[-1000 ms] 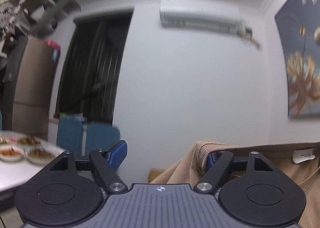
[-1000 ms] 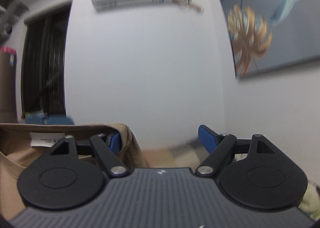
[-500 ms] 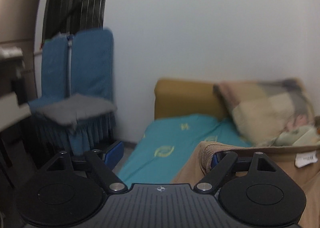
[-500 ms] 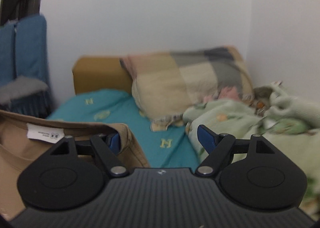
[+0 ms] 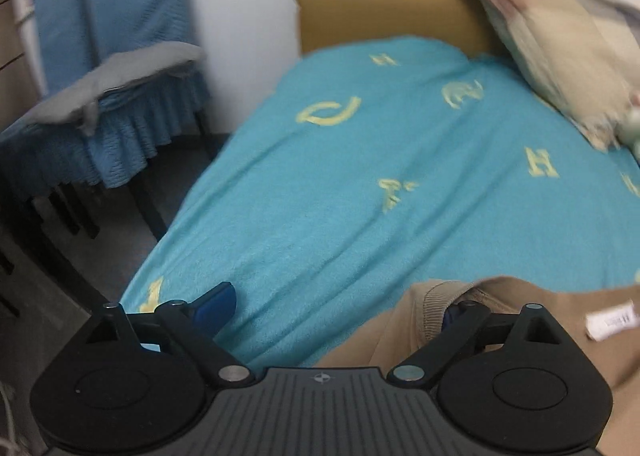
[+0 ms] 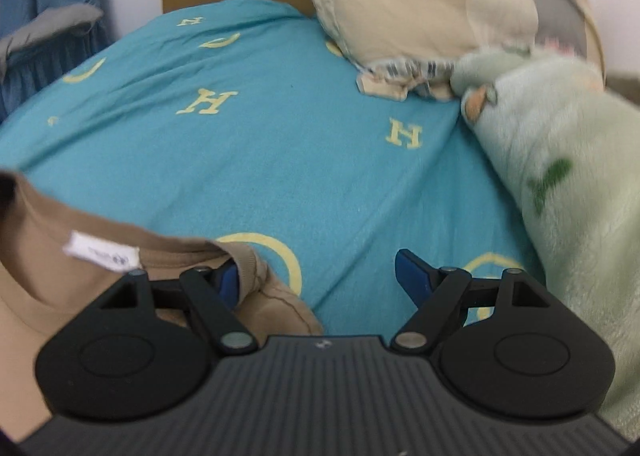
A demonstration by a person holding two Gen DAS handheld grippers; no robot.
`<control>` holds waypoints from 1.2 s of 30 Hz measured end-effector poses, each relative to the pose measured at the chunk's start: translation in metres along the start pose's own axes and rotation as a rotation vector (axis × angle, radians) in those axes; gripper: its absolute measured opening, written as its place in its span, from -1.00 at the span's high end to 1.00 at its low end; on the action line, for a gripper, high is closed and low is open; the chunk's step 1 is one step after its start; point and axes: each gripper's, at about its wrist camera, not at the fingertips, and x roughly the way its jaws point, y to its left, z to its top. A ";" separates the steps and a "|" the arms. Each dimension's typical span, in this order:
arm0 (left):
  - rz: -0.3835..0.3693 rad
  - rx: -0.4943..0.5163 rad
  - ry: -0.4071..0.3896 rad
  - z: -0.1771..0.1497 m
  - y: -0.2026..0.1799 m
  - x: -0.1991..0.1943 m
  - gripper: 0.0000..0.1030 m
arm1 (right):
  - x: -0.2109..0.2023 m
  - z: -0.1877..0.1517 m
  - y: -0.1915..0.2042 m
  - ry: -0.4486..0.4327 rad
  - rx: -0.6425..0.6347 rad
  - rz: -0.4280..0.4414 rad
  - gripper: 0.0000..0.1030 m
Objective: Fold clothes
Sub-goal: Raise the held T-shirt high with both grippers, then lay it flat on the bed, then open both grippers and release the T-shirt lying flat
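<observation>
Now the tan shirt [image 6: 44,288] comes down toward the bed [image 6: 280,160], and the step in hand looks like laying it flat before any fold. To do that well, I would let both shoulders settle level on the turquoise sheet, the neckline pointing at the pillow [image 6: 404,4], clear of the green blanket [image 6: 560,160], then draw the fabric taut so no wrinkle gets folded in.

The left hand-held gripper [image 5: 340,306] is opening, with the shirt's ribbed collar edge draped over its right finger only. The right hand-held gripper [image 6: 316,276] stands wide, cloth hooked on its left finger, not pinched. The shirt is soft knit, tan, with a white label [image 6: 102,256] inside the collar.
</observation>
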 end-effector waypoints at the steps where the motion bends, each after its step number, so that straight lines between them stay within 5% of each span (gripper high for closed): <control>1: -0.026 0.014 0.018 0.003 0.003 -0.010 -0.87 | -0.004 0.003 -0.004 0.033 0.035 0.023 -0.55; 6: -0.153 0.083 0.101 0.017 0.016 -0.061 -0.97 | -0.041 0.002 -0.014 0.131 0.161 0.157 -0.57; 12: -0.197 0.099 -0.033 -0.001 0.020 -0.182 -0.99 | -0.146 -0.022 0.002 -0.044 0.191 0.138 -0.57; 17: -0.227 0.026 -0.131 -0.065 0.042 -0.289 -0.99 | -0.250 -0.079 0.019 -0.139 0.242 0.150 -0.57; 22: -0.212 -0.051 -0.194 -0.162 0.051 -0.392 -0.99 | -0.338 -0.156 0.034 -0.202 0.214 0.141 -0.57; 28: -0.244 -0.227 -0.167 -0.259 0.075 -0.447 -0.93 | -0.406 -0.229 0.035 -0.274 0.223 0.124 -0.56; 36: -0.274 -0.402 -0.152 -0.292 0.116 -0.450 -0.81 | -0.436 -0.288 0.026 -0.390 0.315 0.152 -0.56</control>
